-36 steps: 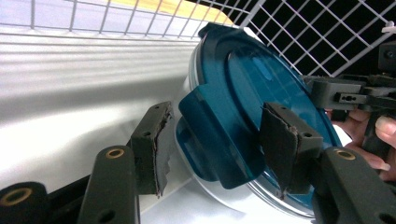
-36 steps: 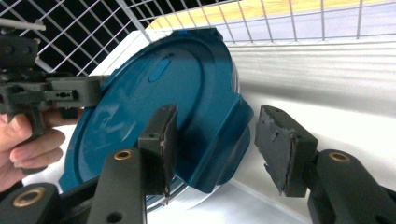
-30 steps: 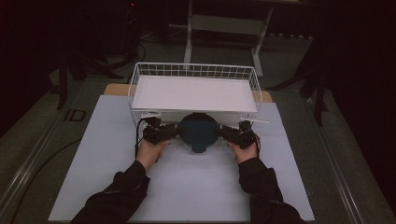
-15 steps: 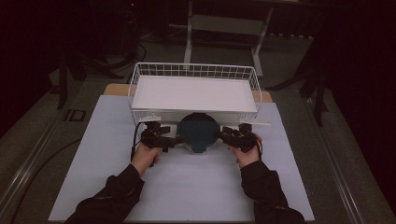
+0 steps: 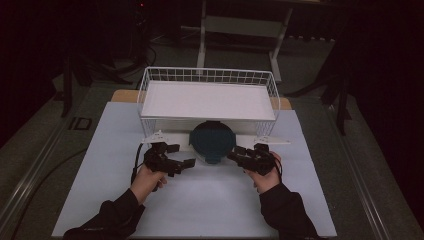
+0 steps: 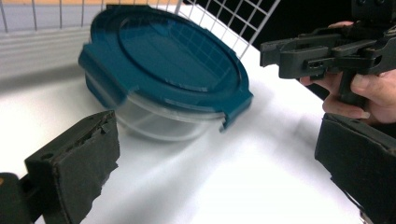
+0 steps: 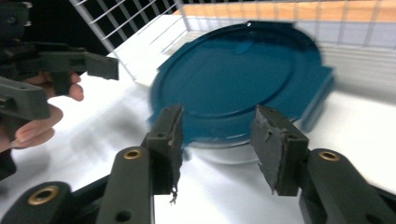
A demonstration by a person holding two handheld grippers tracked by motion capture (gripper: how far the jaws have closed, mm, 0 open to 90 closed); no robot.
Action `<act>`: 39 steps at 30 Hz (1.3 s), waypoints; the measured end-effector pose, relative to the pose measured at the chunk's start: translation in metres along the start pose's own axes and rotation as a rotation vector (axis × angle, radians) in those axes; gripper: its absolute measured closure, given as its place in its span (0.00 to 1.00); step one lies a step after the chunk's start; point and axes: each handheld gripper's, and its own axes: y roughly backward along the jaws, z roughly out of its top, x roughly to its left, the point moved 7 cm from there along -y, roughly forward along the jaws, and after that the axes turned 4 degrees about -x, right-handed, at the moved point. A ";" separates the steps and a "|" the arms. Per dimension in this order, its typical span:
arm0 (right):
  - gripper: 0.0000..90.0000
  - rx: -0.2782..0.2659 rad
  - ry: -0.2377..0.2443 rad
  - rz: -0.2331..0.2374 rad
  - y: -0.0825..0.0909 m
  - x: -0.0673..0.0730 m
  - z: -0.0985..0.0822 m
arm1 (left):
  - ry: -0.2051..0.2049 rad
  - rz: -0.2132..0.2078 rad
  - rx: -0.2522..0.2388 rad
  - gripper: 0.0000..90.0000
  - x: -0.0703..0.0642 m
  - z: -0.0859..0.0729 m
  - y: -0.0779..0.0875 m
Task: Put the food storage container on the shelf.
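High view: teal-lidded container (image 5: 212, 142) on white table (image 5: 200, 200), touching wire basket (image 5: 150, 90). Left gripper view: left gripper (image 6: 210, 163) spread wide, off container (image 6: 163, 74). Right gripper view: right gripper (image 7: 217, 140) jaws apart, empty, before container (image 7: 238, 79)

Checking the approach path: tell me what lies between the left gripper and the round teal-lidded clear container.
Nothing but bare white table surface, seen in the left gripper view between the left gripper and the round teal-lidded clear container.
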 end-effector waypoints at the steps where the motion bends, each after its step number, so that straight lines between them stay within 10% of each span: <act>1: 0.62 0.008 0.000 0.006 0.000 0.003 -0.002 | -0.009 0.003 -0.001 0.00 -0.002 -0.001 0.002; 17: 0.99 0.139 0.046 0.050 -0.025 0.033 -0.031 | -0.070 -0.006 -0.017 0.00 -0.022 -0.018 0.024; 39: 1.00 0.144 0.054 -0.008 -0.059 0.012 -0.022 | -0.080 -0.003 -0.023 0.00 -0.020 -0.026 0.021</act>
